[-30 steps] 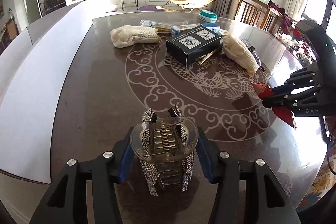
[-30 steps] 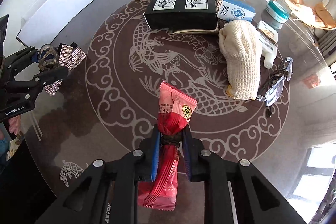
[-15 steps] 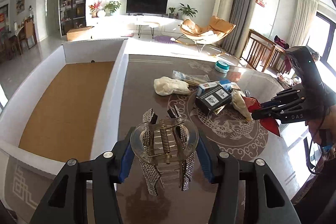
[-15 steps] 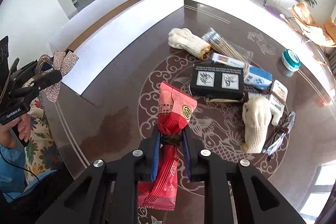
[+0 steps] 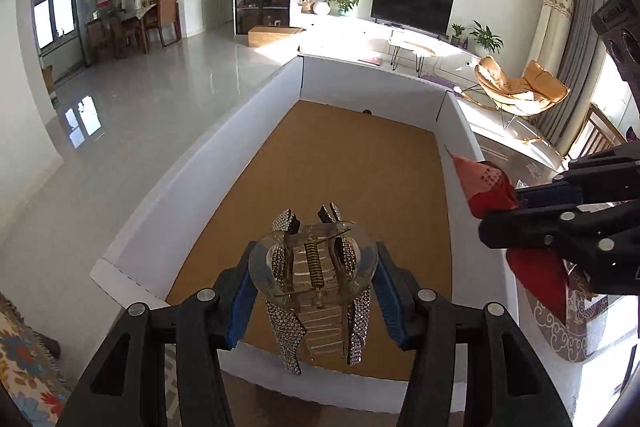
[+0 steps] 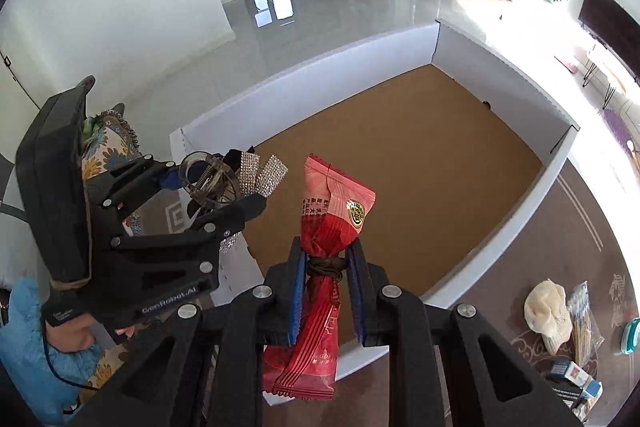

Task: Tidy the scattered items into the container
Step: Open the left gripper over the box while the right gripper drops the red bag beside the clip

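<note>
Box (image 5: 256,131) sits on the table edge, white walls, bare brown cardboard floor, nothing in it apart from a small dark spot by the far wall. In the left wrist view it fills the centre, long axis running toward 12 o'clock.

Left gripper (image 5: 314,291) pinches a hair clip (image 5: 316,275): clear plastic body with a spring, rhinestone strips hanging below. Blue pads press its two sides. Clip hangs over the near end of the box floor, above the near wall.

Right gripper (image 6: 324,267) is clamped tight on a red snack pack (image 6: 332,223), jaws nearly together at the pack's waist, where a dark band wraps it. Top of the pack stands up toward 12 o'clock, bottom hangs below the pads. Pack hangs over the near wall of the box.

Right wrist view: left gripper with clip at 9 o'clock from the pack, near but apart. A hand (image 6: 76,331) holds its handle at 8 o'clock, blue sleeve beside it.

Left wrist view: right gripper and pack at 3 o'clock, over the right wall.

On the table (image 6: 560,247) at 4 o'clock in the right wrist view: cream glove (image 6: 548,311), a clear pack of sticks, a teal tin, boxes at the frame edge. All outside the box.
</note>
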A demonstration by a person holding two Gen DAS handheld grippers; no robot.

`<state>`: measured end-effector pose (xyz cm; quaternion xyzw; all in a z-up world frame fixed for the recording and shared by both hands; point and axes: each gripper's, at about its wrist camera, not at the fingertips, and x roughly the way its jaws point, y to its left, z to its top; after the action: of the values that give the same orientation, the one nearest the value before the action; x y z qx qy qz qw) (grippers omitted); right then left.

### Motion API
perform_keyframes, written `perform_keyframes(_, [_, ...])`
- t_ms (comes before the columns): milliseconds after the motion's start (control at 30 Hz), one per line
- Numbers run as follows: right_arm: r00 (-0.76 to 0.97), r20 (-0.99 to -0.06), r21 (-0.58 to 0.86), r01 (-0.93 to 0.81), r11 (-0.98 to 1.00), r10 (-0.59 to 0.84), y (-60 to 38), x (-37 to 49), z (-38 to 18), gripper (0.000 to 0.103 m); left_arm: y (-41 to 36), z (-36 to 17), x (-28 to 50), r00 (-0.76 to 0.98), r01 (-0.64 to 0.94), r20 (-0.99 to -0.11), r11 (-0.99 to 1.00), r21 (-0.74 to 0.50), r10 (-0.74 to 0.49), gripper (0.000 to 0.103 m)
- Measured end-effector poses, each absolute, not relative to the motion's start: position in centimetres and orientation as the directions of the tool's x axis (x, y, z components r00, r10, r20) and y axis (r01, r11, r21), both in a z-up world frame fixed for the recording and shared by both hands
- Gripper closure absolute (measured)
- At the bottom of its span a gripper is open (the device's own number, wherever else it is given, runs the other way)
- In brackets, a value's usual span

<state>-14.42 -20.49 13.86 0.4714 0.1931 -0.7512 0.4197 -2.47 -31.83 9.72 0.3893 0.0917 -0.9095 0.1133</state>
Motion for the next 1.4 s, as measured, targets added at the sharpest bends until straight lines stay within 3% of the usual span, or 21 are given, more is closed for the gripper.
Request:
perform_keyframes(133, [-0.231, -0.866, 0.098, 0.792, -0.602, -0.444, -22.4, -14.6, 9.8, 0.082, -32.2, 7.9, -3.2, -0.635, 0.305, -0.756, -0.951, -0.059, -0.157, 0.05])
perform_keyframes(267, [-0.223, -0.904, 0.053, 0.787, -0.615, -0.363, -22.7, -14.9, 6.8, 0.067, -32.3, 7.1, -4.7, -0.605, 0.314, -0.774, -0.949, -0.019, -0.185, 0.046])
perform_keyframes(400, [-0.247, -0.915, -0.008, 0.802, -0.597, -0.319, -22.4, -13.9, 5.5, 0.049, -32.4, 6.4, -6.1, -0.606, 0.308, -0.773, -0.951, -0.009, -0.189, 0.026])
perform_keyframes(467, [-0.274, -0.92, -0.074, 0.823, -0.564, -0.279, -22.4, -12.7, 4.7, 0.047, -32.4, 5.8, -6.9, -0.588, 0.294, -0.787, -0.956, 0.011, -0.19, 0.026])
perform_keyframes(733, [-0.274, -0.916, -0.07, 0.83, -0.553, -0.295, -20.7, -12.2, 5.1, 0.051, -30.9, 4.6, -7.7, -0.528, 0.177, -0.812, -0.967, 0.181, -0.248, 0.024])
perform_keyframes(1100, [-0.237, -0.924, -0.053, 0.856, -0.515, -0.299, -19.6, -9.3, 5.0, 0.052, -29.7, 5.0, -4.1, -0.522, 0.161, -0.815, -0.968, 0.195, -0.251, 0.024])
perform_keyframes(1300, [-0.248, -0.916, -0.034, 0.831, -0.556, -0.315, -18.3, -8.8, 6.2, 0.053, -29.1, 6.2, -2.1, -0.587, 0.22, -0.739, -0.944, 0.247, -0.33, 0.024])
perform_keyframes(1400, [-0.29, -0.876, -0.008, 0.807, -0.59, -0.386, -16.2, -9.9, 9.9, 0.045, -28.6, 8.9, 0.5, -0.665, 0.277, -0.666, -0.939, 0.202, -0.339, 0.024])
